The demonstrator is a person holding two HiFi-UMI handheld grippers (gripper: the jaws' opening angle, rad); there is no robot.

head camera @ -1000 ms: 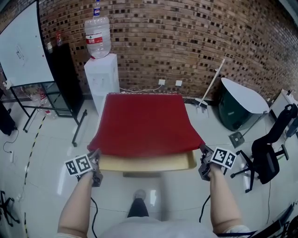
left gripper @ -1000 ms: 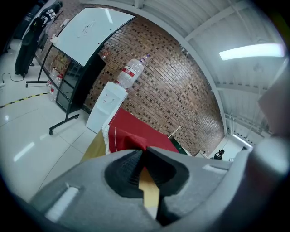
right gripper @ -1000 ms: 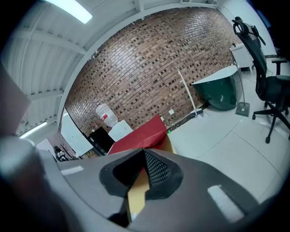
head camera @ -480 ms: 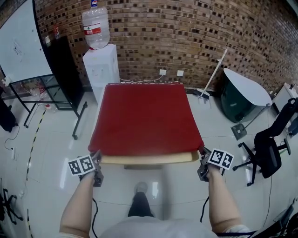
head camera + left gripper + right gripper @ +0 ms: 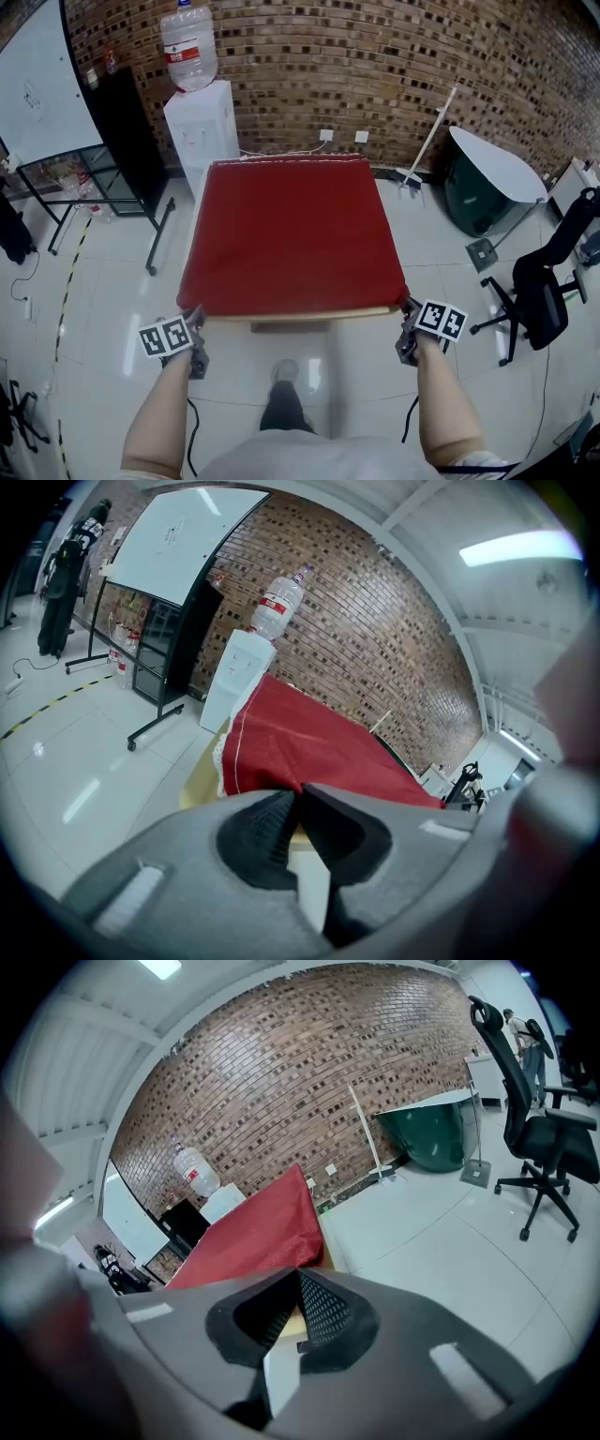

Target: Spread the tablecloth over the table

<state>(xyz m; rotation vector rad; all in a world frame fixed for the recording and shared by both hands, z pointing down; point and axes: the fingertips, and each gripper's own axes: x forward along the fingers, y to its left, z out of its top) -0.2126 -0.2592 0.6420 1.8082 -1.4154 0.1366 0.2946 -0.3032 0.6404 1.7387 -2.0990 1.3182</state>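
A red tablecloth (image 5: 291, 234) lies flat over a pale yellow table (image 5: 300, 316), of which only a thin strip shows at the near edge. My left gripper (image 5: 196, 317) is shut on the cloth's near left corner. My right gripper (image 5: 406, 307) is shut on the near right corner. In the left gripper view the jaws (image 5: 296, 797) meet, with the red cloth (image 5: 309, 747) running away from their tip. The right gripper view shows the same: closed jaws (image 5: 298, 1277) with the cloth (image 5: 253, 1232) stretching ahead. The pinched corners themselves are hidden between the pads.
A white water dispenser (image 5: 200, 131) stands against the brick wall behind the table. A whiteboard (image 5: 37, 84) on a stand is at the far left. On the right are a tipped green-and-white table (image 5: 492, 187), a broom (image 5: 427, 150) and a black office chair (image 5: 548, 281).
Both grippers have sunk and drawn the cloth's near edge toward me. The bare yellow strip of table has shrunk to a thin line.
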